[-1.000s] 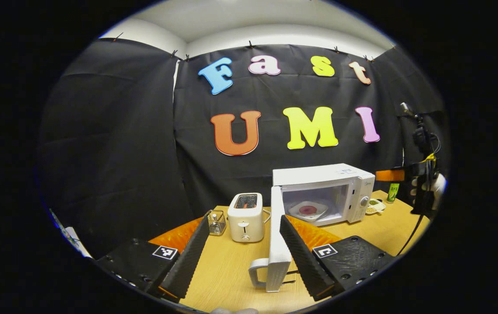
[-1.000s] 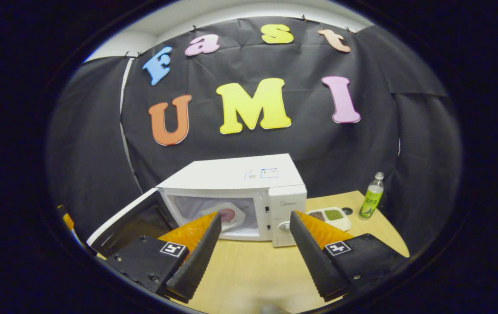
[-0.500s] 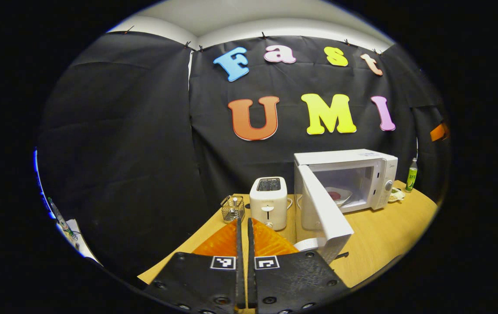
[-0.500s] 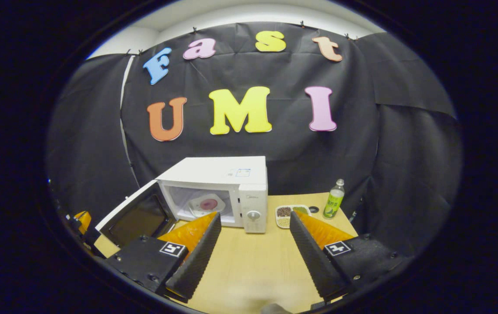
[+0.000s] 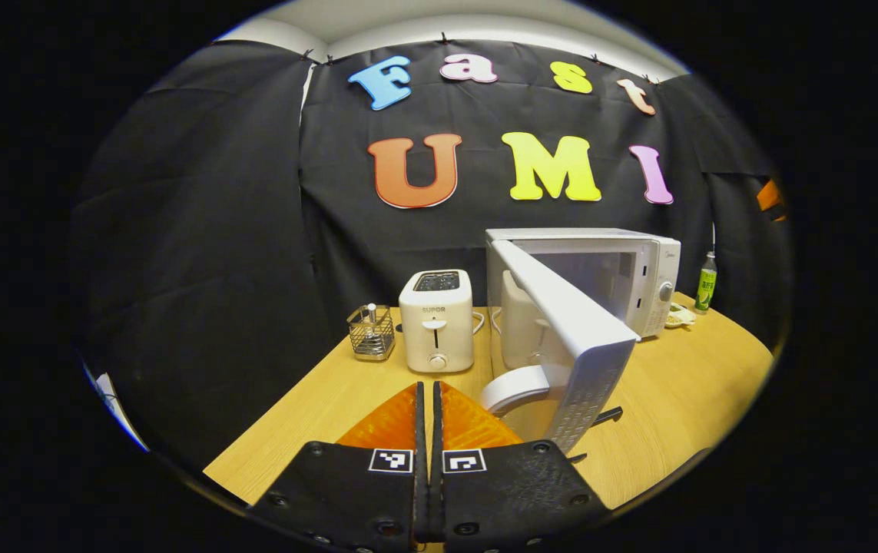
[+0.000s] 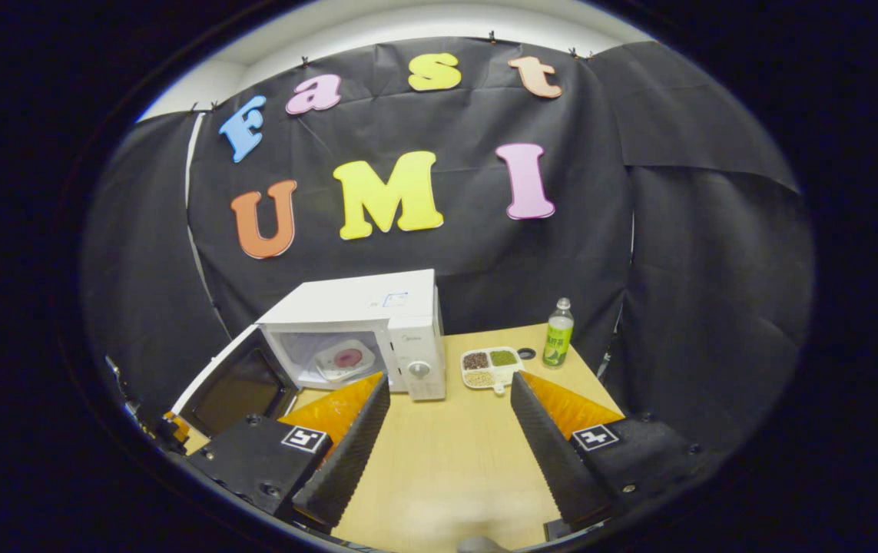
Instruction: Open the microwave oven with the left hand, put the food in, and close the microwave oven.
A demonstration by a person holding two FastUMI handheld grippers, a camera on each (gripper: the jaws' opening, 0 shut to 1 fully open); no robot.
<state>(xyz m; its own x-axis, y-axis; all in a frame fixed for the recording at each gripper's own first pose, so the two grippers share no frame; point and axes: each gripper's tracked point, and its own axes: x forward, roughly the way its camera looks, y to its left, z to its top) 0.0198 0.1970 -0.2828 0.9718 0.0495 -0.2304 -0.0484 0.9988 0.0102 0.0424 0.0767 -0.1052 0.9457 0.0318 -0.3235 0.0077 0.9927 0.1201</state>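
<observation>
Toaster [image 5: 436, 320] left of microwave [image 5: 642, 269], on table [image 5: 684, 384]

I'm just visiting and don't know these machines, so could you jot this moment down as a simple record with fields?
microwave oven: on the table, door swung open
inside: plate of food
left gripper: shut, empty, beside the door's handle
right gripper: open, empty, above bare table
also on table: toaster, wire basket, divided dish, bottle

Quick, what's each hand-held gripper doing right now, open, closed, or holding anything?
Left hand-held gripper: closed, holding nothing, beside the white microwave door.
Right hand-held gripper: open, empty, above the wooden table.
</observation>
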